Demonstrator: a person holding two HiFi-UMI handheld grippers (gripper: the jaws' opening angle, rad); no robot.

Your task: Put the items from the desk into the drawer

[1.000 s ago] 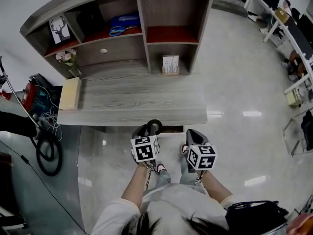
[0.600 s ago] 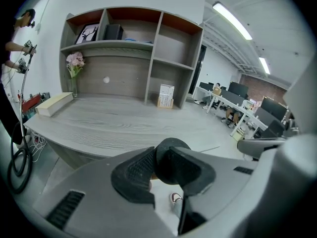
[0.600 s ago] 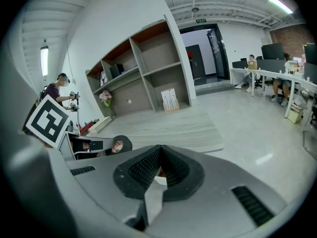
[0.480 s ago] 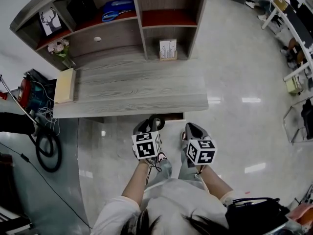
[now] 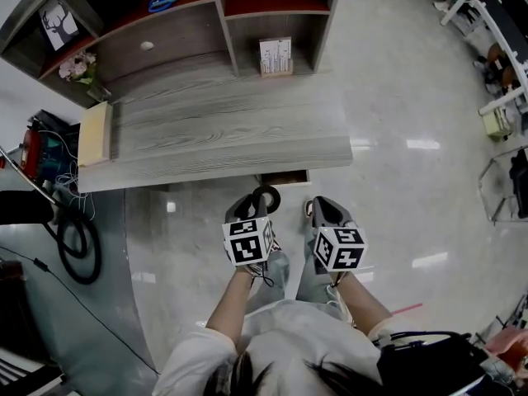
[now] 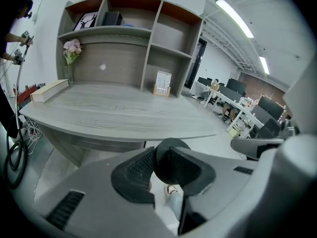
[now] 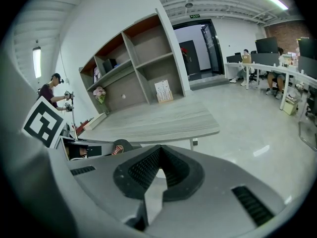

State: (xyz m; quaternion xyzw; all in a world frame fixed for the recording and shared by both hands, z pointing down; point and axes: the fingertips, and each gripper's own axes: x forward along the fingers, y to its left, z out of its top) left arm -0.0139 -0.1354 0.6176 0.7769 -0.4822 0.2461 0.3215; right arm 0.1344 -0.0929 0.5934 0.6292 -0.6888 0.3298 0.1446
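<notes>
The grey tabletop (image 5: 223, 134) stretches ahead of both sets of fingers, with a shelf unit (image 5: 216, 19) at its far side. The left gripper (image 5: 255, 207) has its fingers clamped on a black ring (image 6: 172, 145). Just beside it, the right gripper (image 7: 160, 160) has its fingers pressed together, holding nothing.

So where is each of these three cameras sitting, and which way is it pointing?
Head view: on the person's head, looking steeply down at the desk; shows forearms, legs, left gripper and right gripper.
Left gripper view: on that gripper, facing the desk and shelves; shows its jaws clamping a black ring.
Right gripper view: on that gripper, facing the desk's corner; shows its shut, empty jaws.
Shared: both gripper views show the white card by the shelves.
</notes>
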